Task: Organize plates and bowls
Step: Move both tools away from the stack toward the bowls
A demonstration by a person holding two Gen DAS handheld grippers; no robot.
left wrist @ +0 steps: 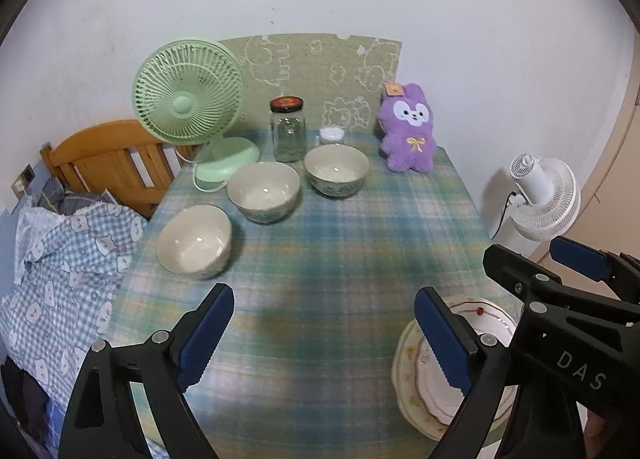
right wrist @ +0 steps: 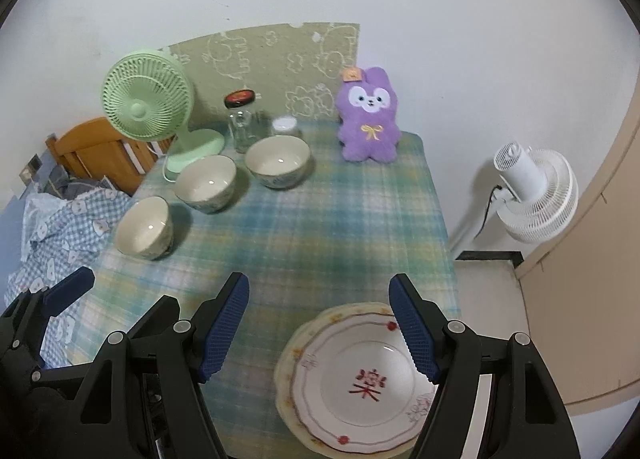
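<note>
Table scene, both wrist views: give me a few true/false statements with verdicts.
1. Three bowls stand separately on the table. True.
2. The plates are spread apart. False: they are stacked at the near edge.
3. The left gripper holds a bowl. False: open, nothing between its fingers.
4. The right gripper is open above the plates. True.
5. The purple plush lies in a bowl. False: it stands at the table's far side.
</note>
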